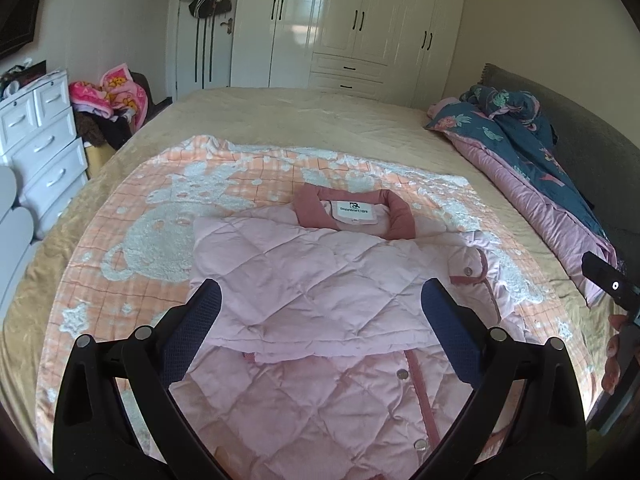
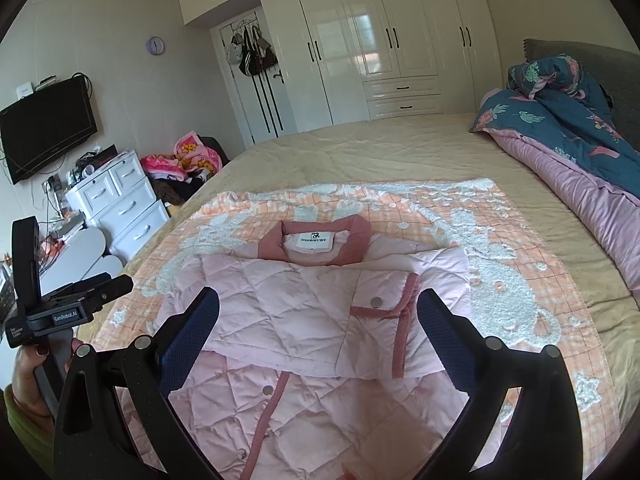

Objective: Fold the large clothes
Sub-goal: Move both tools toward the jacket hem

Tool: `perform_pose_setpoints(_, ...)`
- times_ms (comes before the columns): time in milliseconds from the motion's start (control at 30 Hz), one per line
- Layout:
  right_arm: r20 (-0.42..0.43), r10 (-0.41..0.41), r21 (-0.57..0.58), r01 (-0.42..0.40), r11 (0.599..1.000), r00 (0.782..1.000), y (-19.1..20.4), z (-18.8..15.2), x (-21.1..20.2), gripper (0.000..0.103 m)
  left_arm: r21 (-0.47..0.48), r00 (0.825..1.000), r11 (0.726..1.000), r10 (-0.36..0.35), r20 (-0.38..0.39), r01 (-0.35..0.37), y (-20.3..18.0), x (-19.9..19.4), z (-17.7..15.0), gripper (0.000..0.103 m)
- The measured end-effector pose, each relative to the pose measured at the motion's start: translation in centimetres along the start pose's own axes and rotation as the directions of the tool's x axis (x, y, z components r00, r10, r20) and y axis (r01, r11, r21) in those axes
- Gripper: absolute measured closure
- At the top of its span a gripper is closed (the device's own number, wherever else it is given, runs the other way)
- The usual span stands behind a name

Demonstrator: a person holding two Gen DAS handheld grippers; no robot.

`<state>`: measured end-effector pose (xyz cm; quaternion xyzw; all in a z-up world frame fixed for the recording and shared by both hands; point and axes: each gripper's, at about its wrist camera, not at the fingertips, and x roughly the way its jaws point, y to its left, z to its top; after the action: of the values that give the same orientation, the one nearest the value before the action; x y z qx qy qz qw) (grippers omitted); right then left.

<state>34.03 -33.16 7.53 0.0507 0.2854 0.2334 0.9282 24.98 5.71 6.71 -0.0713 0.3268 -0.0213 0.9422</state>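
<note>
Both the left gripper (image 1: 320,300) and right gripper (image 2: 318,312) hover spread wide, empty, above the pink jacket (image 1: 312,292) on the bed (image 1: 280,120).

Both views evenly lit by soft daylight; a window is seen reflected as bright glare on the glossy wardrobe doors (image 1: 320,4) (image 2: 360,36); shadows under the pink jacket (image 1: 320,280) (image 2: 304,312) folds kept faint; strong fisheye bending noted at the rims, corners vignetted to black; bed (image 1: 280,120) (image 2: 400,148) edges curved; centre rendered sharp, collar label text too small to be read; near black tongs slightly soft, underexposed.
</note>
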Motion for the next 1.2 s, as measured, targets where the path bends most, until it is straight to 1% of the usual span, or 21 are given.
perform_pose_setpoints(100, 0.013, -0.008, 0.014, 0.007, 1.000, 1.000, -0.2, -0.3, -1.4, 0.004, -0.011, 1.000, 1.000, -0.011, 0.011, 0.011, 0.0, -1.3, -0.6, 0.009)
perform_pose_setpoints(200, 0.021, -0.020, 0.029, 0.019, 0.999, 1.000, -0.5, -0.7, -2.7, 0.004, -0.022, 1.000, 0.999, -0.028, 0.002, 0.028, -0.1, -2.5, -1.6, 0.009)
perform_pose_setpoints(433, 0.022, -0.033, 0.073, 0.031, 0.997, 0.999, -1.7, -1.7, -5.6, 0.004, -0.036, 1.000, 0.999, 0.005, -0.016, -0.006, 0.7, -5.2, -3.7, 0.009)
perform_pose_setpoints(600, 0.025, -0.041, 0.076, 0.039, 0.996, 0.999, -1.8, -2.2, -7.7, 0.004, -0.067, 1.000, 0.998, 0.010, -0.004, -0.011, 1.3, -7.5, -4.4, 0.009)
perform_pose_setpoints(767, 0.028, -0.044, 0.065, 0.042, 0.997, 0.999, -1.6, -2.6, -9.6, 0.004, -0.076, 1.000, 0.997, 0.016, 0.009, -0.015, 1.3, -9.3, -4.9, 0.009)
perform_pose_setpoints(933, 0.008, -0.054, 0.050, 0.054, 0.997, 0.998, -1.4, -3.6, -10.9, 0.004, -0.068, 0.999, 0.997, 0.033, 0.008, -0.032, 1.6, -10.8, -5.9, 0.009)
perform_pose_setpoints(1200, -0.023, -0.056, 0.042, 0.057, 0.997, 0.998, -1.6, -5.9, -12.4, 0.004, -0.086, 0.997, 0.994, 0.070, -0.025, -0.072, 3.2, -12.1, -8.6, 0.009)
